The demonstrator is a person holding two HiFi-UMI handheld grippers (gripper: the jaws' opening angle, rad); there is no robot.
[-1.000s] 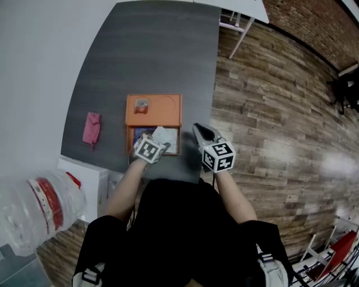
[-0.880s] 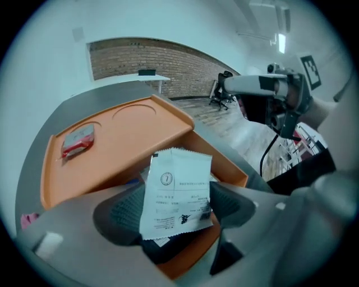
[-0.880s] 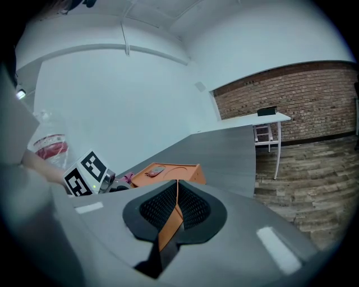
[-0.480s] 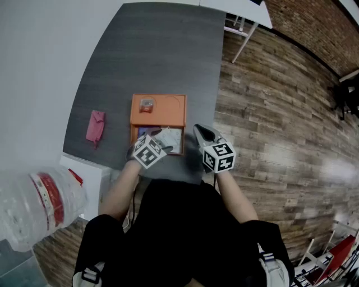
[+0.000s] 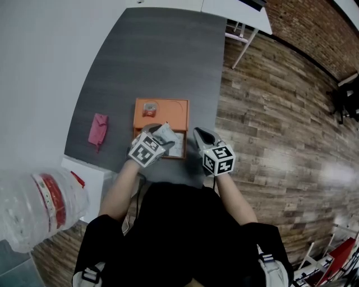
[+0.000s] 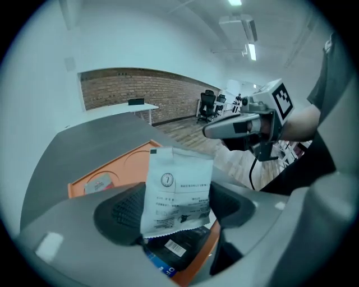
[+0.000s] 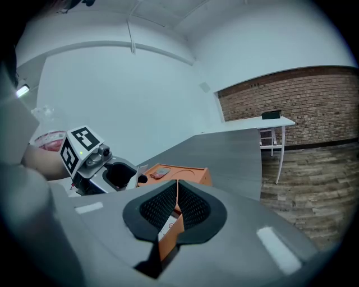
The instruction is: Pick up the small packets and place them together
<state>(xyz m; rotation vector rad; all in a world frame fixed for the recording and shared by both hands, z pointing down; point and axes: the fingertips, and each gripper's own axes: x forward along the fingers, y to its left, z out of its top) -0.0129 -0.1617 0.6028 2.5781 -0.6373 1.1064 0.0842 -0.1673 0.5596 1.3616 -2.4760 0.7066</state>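
**Q:** Packets: how far along are they?

**A:** Partway, I judge. One small red packet (image 5: 150, 107) lies in the far compartment of the orange tray (image 5: 175, 112). The left gripper (image 6: 174, 212) is clamped on a white packet (image 6: 178, 185) and holds it upright just above the near compartment. A dark packet (image 6: 179, 248) with a barcode lies there. So the white one is picked up but not yet set down, and the packets are not all in one compartment.

**Q:** And the other hand?

**A:** The right gripper (image 7: 175, 206) hangs just beside the tray's right edge. Its jaws are pressed together with nothing between them.

**Q:** What else is around?

**A:** At the far left a big clear bottle (image 5: 42, 204) stands below the table (image 5: 157, 56). A pink pouch (image 5: 97, 129) lies on the table well apart from the tray, and I cannot tell whether it counts as a packet. To the right is wooden floor, and a white desk (image 5: 235, 8) shows at the top.

**Q:** Anything in the way?

**A:** Not that I see. The path to either compartment looks open, with only the divider between them.
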